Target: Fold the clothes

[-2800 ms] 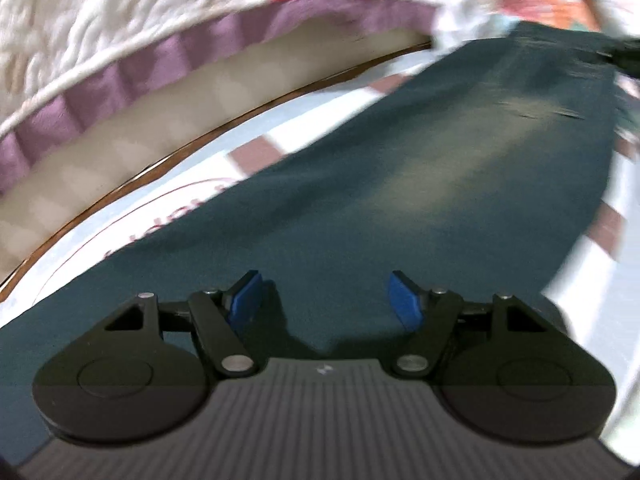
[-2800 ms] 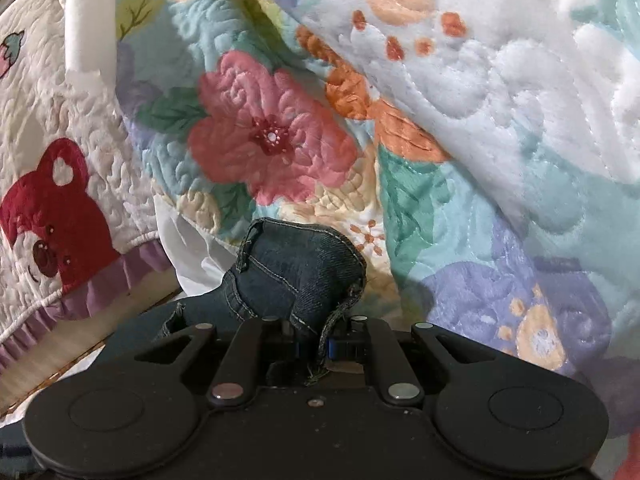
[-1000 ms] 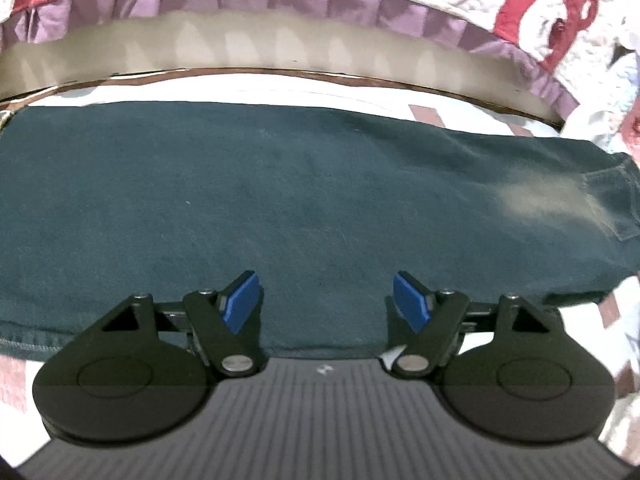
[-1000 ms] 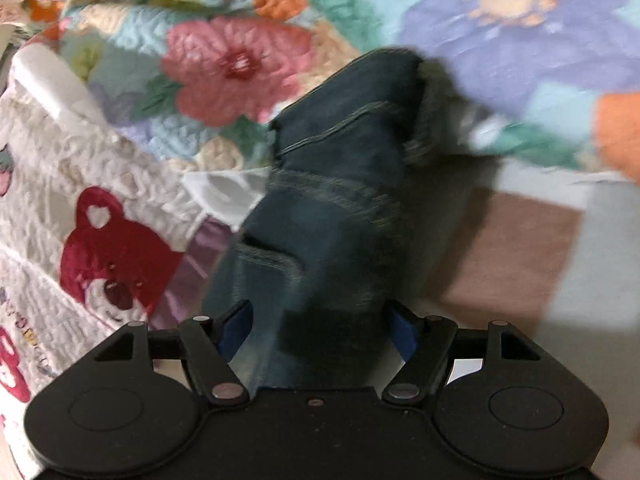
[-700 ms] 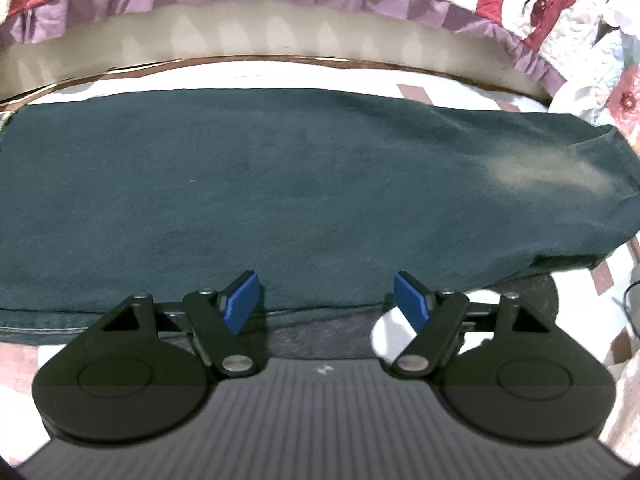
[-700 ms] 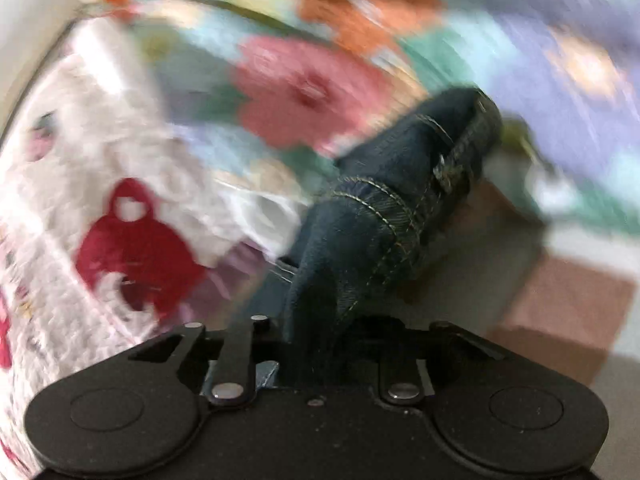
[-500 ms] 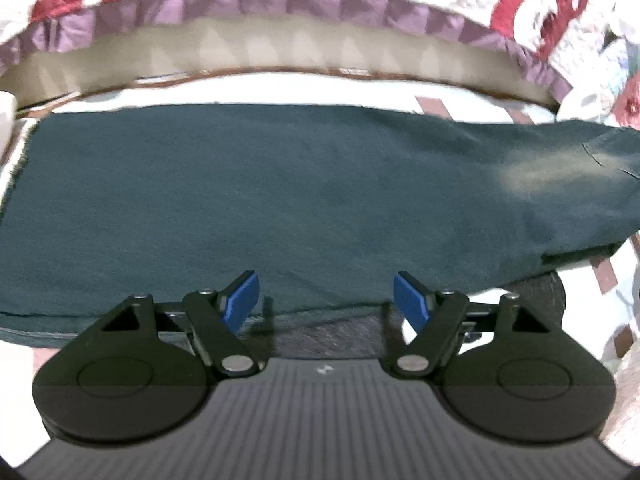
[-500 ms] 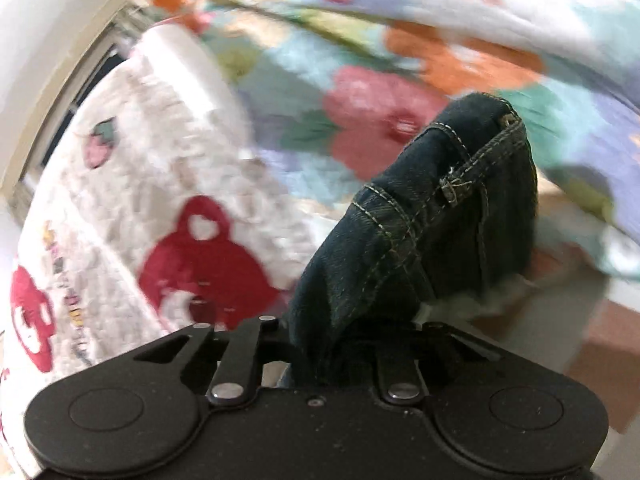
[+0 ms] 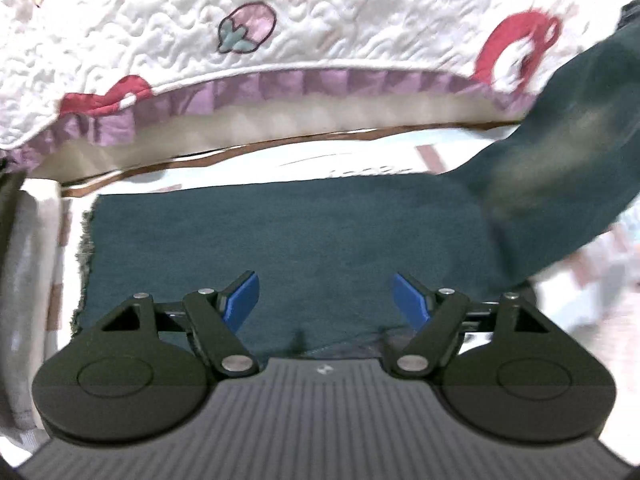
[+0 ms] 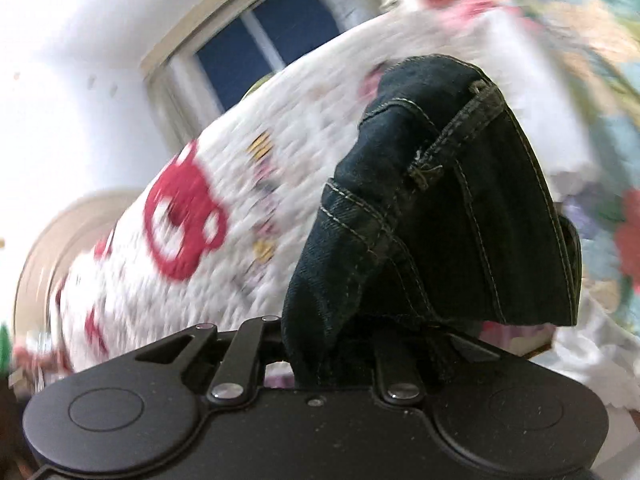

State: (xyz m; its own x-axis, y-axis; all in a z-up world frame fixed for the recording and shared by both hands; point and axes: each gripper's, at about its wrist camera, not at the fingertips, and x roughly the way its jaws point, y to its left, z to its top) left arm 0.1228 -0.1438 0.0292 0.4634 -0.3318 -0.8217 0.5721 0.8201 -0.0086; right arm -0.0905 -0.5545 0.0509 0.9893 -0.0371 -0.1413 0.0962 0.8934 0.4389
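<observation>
Since half a second ago the right tool (image 10: 340, 344) is swinging its clamped waistband end of the jeans (image 10: 440, 200) higher, now against a window (image 10: 268, 40) where quilt was filling the view, and ahead of the left tool (image 9: 324, 300) the right part of the denim (image 9: 280, 240) is lifting off the surface and arching up toward the quilt (image 9: 280, 12). Left tool is standing wide open, gripping nothing, hovering above the leg's near edge. Done well, the carrying tool is bringing the waistband over toward the frayed hem (image 9: 82, 248) far left of the left tool, edges aligned, while the open tool is pinning the crease. Right fingertips are buried in fabric, motion blur is smearing the raised section, and the surface type beneath is not determinable.
</observation>
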